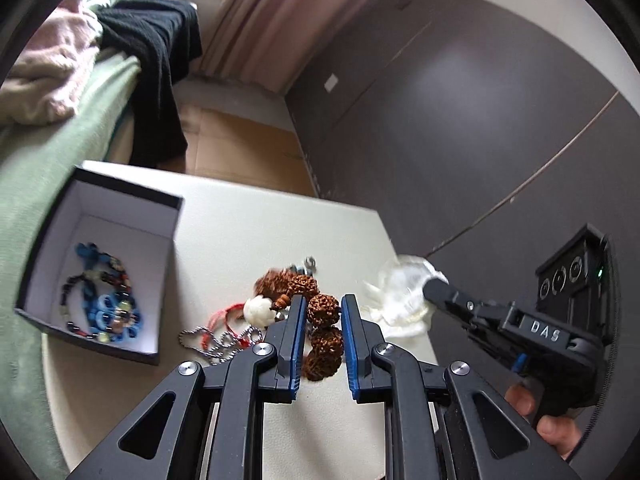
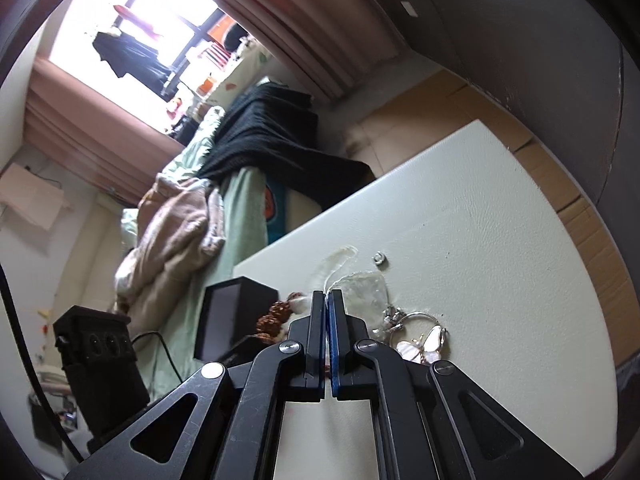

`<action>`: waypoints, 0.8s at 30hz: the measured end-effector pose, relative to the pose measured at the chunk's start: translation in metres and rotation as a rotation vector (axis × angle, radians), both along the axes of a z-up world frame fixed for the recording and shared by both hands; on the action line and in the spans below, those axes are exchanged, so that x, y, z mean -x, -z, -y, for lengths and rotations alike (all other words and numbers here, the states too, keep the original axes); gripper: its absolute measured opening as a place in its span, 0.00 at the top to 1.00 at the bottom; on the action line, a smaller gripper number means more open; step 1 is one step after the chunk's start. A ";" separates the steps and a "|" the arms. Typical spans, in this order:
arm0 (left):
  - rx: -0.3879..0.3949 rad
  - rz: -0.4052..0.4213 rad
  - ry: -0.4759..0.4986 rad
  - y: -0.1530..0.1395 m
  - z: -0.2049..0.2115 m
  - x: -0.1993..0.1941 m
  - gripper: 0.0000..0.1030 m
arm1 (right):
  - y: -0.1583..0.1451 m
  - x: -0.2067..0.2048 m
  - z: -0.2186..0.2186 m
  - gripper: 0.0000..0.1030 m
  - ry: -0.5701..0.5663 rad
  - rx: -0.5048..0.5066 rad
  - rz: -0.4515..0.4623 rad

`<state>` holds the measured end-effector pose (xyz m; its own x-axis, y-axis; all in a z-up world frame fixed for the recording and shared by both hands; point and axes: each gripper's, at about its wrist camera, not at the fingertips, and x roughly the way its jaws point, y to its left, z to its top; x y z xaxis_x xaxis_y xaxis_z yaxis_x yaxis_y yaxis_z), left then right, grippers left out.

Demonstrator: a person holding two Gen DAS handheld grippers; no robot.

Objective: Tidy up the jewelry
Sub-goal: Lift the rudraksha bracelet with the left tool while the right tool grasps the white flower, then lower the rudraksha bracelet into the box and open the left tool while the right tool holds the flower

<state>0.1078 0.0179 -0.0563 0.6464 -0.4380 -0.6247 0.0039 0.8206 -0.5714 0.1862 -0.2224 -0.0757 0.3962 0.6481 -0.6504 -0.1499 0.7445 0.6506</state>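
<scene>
A: What has the left gripper (image 1: pixel 322 312) got?

B: A bracelet of big knobbly brown beads (image 1: pixel 325 330). The jaws stand a little apart with the beads pressed between the blue pads, near the middle of the white table (image 1: pixel 248 232). The far end of the strand, with a white bead (image 1: pixel 260 311), trails just beyond the left finger.

A: How will that handle?

B: My guess is light but lumpy. The beads look hard and rough, so they should not slip, but the string between them is loose and the free end will swing. Pinching one bead squarely seems the safest hold.

A: And the right gripper (image 2: pixel 329 300)?

B: Its jaws are closed tight. In the left view its tip is buried in a thin clear plastic bag (image 1: pixel 400 292) on the right side of the table, and a sliver of that film shows at the tip in its own view, so I judge it has the bag pinched. That bag is soft and crinkly and weighs next to nothing.

A: Where does the jewelry go?

B: Likely the black box (image 1: pixel 120 188) with the white lining, on the left. It already holds blue and dark bead bracelets (image 1: pixel 100 300), lying on its floor.

A: What is left outside?

B: A silver ball chain (image 1: pixel 216 340) with red cord just left of the brown beads, and near the right gripper a thin bangle with pearly butterfly charms (image 2: pixel 424 340). Those charms look fragile; take the bangle by its hoop.
</scene>
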 end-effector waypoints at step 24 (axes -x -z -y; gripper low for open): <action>-0.044 0.104 -0.250 -0.018 -0.080 0.021 0.83 | -0.010 0.009 -0.017 0.97 -0.026 -0.017 0.048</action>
<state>0.0870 0.0974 -0.0378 0.7930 -0.2307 -0.5638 -0.1451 0.8274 -0.5426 0.1770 -0.2053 -0.0653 0.4090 0.6693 -0.6202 -0.2004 0.7290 0.6545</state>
